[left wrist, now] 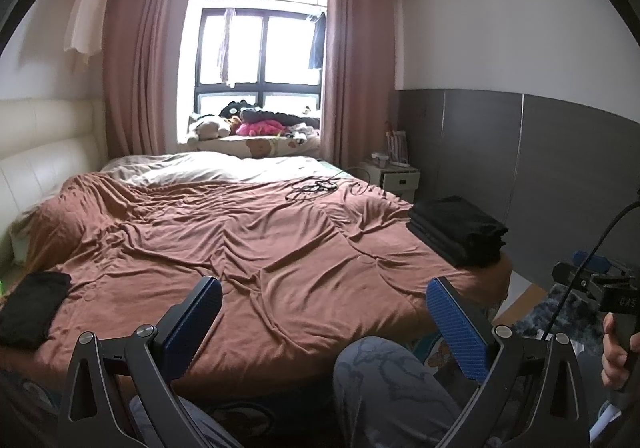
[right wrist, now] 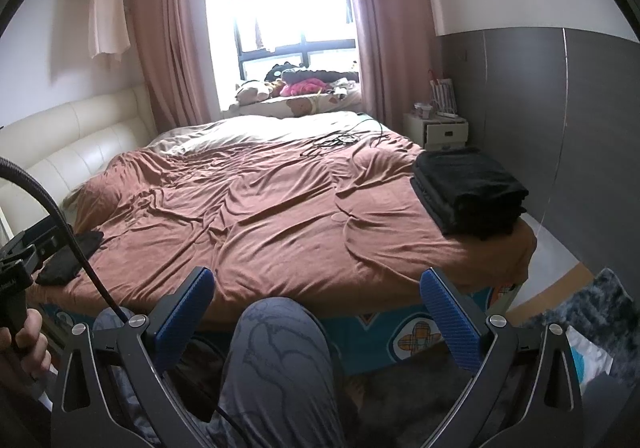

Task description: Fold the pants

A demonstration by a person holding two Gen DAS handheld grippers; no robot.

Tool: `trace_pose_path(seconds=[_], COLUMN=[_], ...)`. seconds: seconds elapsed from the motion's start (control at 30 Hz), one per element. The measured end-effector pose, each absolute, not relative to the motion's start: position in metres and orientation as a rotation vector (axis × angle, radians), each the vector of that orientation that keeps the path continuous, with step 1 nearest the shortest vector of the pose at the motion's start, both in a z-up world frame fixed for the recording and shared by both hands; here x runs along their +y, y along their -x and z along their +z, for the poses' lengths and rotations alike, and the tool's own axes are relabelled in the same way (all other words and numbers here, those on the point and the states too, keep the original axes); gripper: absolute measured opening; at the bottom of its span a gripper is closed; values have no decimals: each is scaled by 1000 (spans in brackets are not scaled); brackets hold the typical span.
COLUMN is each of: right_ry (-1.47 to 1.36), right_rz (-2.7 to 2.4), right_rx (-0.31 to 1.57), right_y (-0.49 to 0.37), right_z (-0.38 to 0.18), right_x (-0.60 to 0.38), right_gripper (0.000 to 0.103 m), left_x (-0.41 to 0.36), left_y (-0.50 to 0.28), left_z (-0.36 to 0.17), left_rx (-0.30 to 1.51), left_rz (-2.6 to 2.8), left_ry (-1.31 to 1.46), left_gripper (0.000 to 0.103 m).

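While nothing is held: the left gripper (left wrist: 324, 324) and right gripper (right wrist: 318, 314) are spread wide.
Pants: a dark crumpled garment (left wrist: 34, 306) at nine o'clock on the bed, presumably the pair to fold.
Handling: judged soft, light; best pinched at the waistband.
Surface: rumpled brown bedspread (right wrist: 280, 216); folded black stack (right wrist: 470, 190) at two o'clock.

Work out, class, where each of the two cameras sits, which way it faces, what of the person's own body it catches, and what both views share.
Left wrist: on the left gripper, facing across the brown bed toward the window; shows its open blue fingers, patterned trouser knees, and the right hand at the right edge.
Right wrist: on the right gripper, facing likewise; shows a knee and the left hand.
Shared: bed, window, folded black stack right, loose black garment left.
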State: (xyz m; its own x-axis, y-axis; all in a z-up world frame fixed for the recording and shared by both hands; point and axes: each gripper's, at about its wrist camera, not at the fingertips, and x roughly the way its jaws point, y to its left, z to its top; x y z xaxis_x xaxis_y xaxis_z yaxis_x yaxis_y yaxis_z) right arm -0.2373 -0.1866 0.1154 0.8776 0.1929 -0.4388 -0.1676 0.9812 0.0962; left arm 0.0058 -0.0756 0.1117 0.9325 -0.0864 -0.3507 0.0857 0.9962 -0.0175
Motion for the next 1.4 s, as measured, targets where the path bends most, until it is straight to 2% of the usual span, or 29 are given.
trace_pose_path(seconds=[1.4], right_ry=[-22], right_rz=[186], right_rx=[461], right_y=[239], right_z=[115], right_x=[-188], right_gripper=[103], left_x=[-75], left_y=[0], left_z=[113], left_rx=[357], left_rz=[-96], left_ry=[14], left_gripper=[103])
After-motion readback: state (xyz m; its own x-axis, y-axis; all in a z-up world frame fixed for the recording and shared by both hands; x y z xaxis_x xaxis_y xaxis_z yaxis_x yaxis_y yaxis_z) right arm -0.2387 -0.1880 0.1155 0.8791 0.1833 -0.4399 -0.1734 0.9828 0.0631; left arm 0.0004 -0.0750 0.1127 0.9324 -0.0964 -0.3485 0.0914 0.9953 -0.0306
